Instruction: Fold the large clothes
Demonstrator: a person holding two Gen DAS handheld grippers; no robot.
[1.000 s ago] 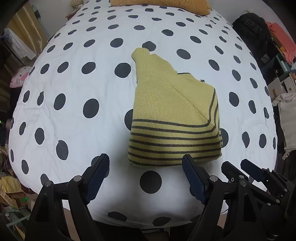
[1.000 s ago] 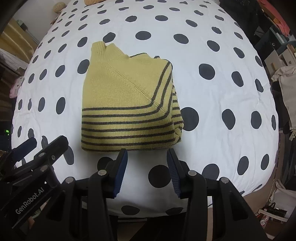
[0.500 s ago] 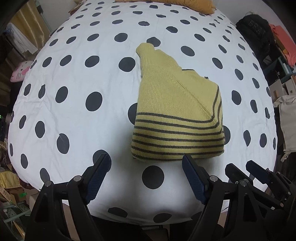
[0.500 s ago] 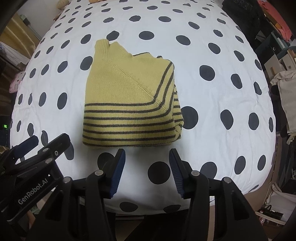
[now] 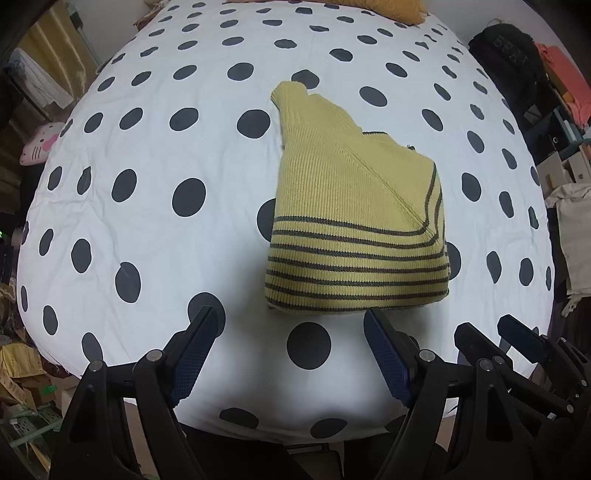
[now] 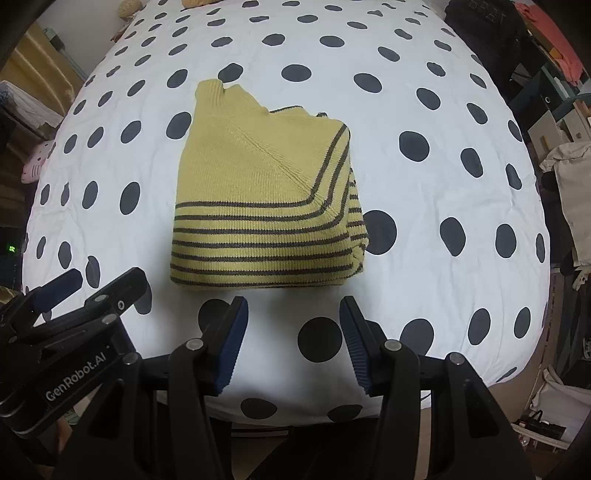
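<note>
A yellow knit sweater [image 5: 354,229] with dark stripes lies folded into a compact block on the white, black-dotted bed [image 5: 147,184]. In the right wrist view the sweater [image 6: 266,206] sits just beyond the fingertips. My left gripper [image 5: 290,317] hovers open above the near edge of the bed, with its right finger close to the sweater's hem. My right gripper [image 6: 293,302] is open beside it, its jaws spreading with only the bedsheet between them. Each gripper shows in the other's view: the right gripper [image 5: 487,326] and the left gripper [image 6: 105,275]. Neither touches the sweater.
A mustard pillow [image 5: 369,7] lies at the head of the bed. A pink cat plush [image 5: 38,142] sits off the left side. On the right stand a black bag [image 5: 506,48], orange clothes [image 5: 561,74] on shelves and a pale cloth bag [image 5: 576,229].
The right gripper's jaws have spread a little wider. The left gripper's jaws keep the same width. The sweater has not moved on the bed.
</note>
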